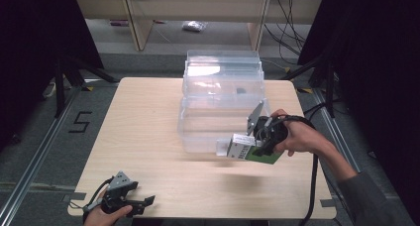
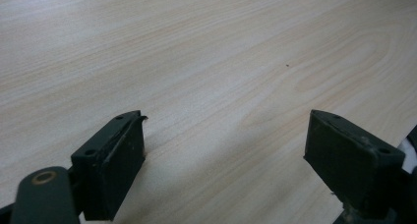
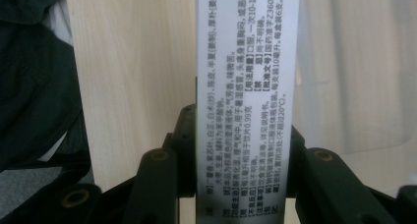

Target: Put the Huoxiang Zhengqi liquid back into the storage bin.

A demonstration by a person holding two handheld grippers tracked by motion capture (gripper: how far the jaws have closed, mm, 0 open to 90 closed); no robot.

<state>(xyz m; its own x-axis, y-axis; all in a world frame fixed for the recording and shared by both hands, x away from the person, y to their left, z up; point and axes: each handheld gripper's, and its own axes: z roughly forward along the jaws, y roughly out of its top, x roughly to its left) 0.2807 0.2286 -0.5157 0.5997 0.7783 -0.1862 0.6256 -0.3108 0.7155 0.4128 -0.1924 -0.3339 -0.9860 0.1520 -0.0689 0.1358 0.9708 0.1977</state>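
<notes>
Just in front of the clear plastic bin (image 1: 222, 102) that stands toward the far side of the wooden table (image 1: 143, 132), the right gripper (image 1: 257, 145) pinches a small white and green box (image 1: 246, 150) between its jaws; the box face is printed with small black text (image 3: 246, 111). Well apart from the bin, at the table's near left corner, the left gripper (image 1: 141, 203) rests low over bare wood, its jaws spread wide with nothing between them.

black tongs (image 1: 143, 202), screw holes, trailing black cable (image 1: 313, 186), grey sleeve (image 1: 369, 198).
</notes>
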